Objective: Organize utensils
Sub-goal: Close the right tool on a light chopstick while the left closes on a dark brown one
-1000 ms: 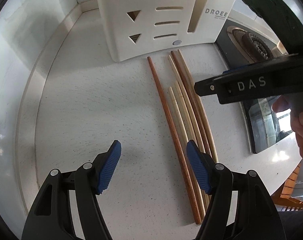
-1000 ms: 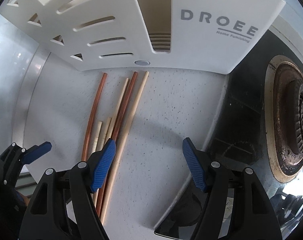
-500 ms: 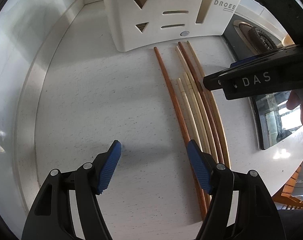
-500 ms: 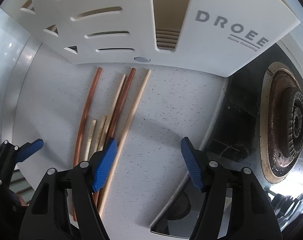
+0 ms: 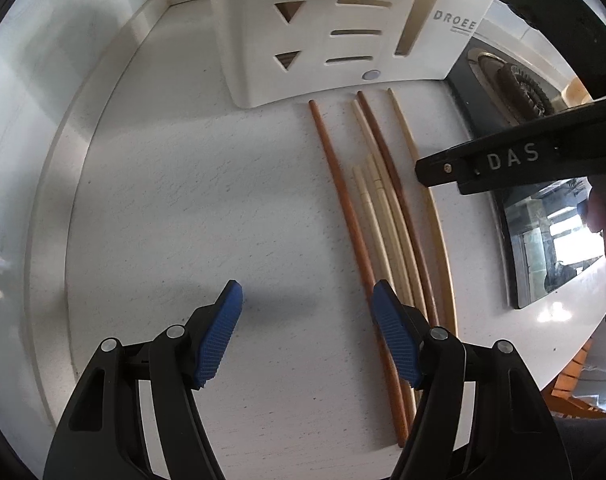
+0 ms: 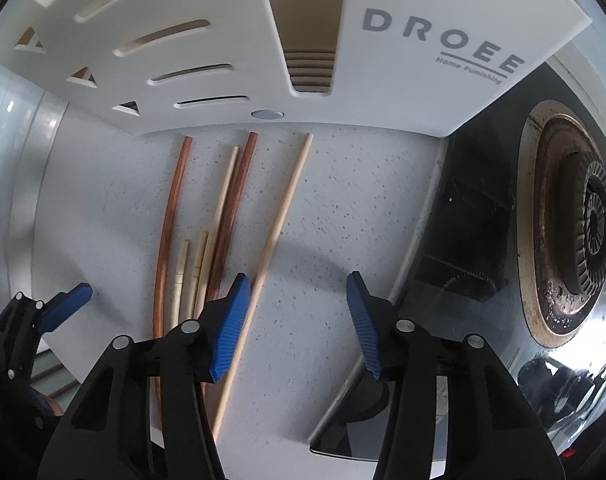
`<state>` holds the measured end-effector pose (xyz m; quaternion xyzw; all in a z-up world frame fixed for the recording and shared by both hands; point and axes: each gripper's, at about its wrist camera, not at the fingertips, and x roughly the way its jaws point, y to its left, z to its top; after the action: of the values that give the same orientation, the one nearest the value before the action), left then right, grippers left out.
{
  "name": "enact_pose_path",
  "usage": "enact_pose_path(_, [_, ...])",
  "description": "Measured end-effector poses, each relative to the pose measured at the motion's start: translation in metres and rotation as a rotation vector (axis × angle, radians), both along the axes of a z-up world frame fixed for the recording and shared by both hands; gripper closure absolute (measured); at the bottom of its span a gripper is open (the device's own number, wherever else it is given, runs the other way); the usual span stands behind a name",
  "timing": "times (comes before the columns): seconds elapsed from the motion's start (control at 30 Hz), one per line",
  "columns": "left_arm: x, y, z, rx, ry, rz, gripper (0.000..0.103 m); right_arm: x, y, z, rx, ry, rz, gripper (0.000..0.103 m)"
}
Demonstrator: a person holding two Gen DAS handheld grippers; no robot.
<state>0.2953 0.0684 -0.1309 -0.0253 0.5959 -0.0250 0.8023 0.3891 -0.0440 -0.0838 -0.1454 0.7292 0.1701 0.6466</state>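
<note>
Right tongs closing, nothing between the pads yet — pale chopstick lies just left of the left pad, outside the gap. Left tongs apart, empty, hovering over bare worktop; chopstick bunch just right of them. Sticks lie flat, long axes running toward the white utensil holder. Right hand looks nearer the outermost pale stick; likely needs a small shift left to straddle it.

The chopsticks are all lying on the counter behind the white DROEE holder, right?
Not behind. The chopsticks lie on the counter in front of the white DROEE holder, ends toward its base. The right wrist view shows it.
</note>
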Motion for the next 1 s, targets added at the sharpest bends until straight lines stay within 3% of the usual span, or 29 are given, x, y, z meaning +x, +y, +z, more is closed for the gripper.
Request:
enact_pose_path(0.1, [0.001, -0.004, -0.001, 0.008, 0.006, -0.012, 0.035, 0.000, 0.001, 0.000, -0.005, -0.003, 0.007, 0.057])
enact_pose_path(0.23, [0.004, -0.013, -0.004, 0.033, 0.023, -0.011, 0.035, -0.001, 0.008, -0.006, 0.010, 0.009, -0.010, 0.071])
enact_pose_path(0.37, [0.005, -0.020, -0.005, 0.058, 0.039, -0.012, 0.034, -0.006, 0.015, -0.008, 0.017, 0.014, -0.018, 0.077])
enact_pose_path(0.5, [0.011, -0.028, -0.008, 0.099, 0.078, -0.007, 0.034, -0.006, 0.014, -0.011, 0.043, 0.061, -0.060, 0.094])
enact_pose_path(1.0, [0.026, -0.018, -0.011, 0.085, 0.226, 0.045, 0.040, -0.019, 0.007, -0.016, 0.003, 0.059, 0.030, 0.096])
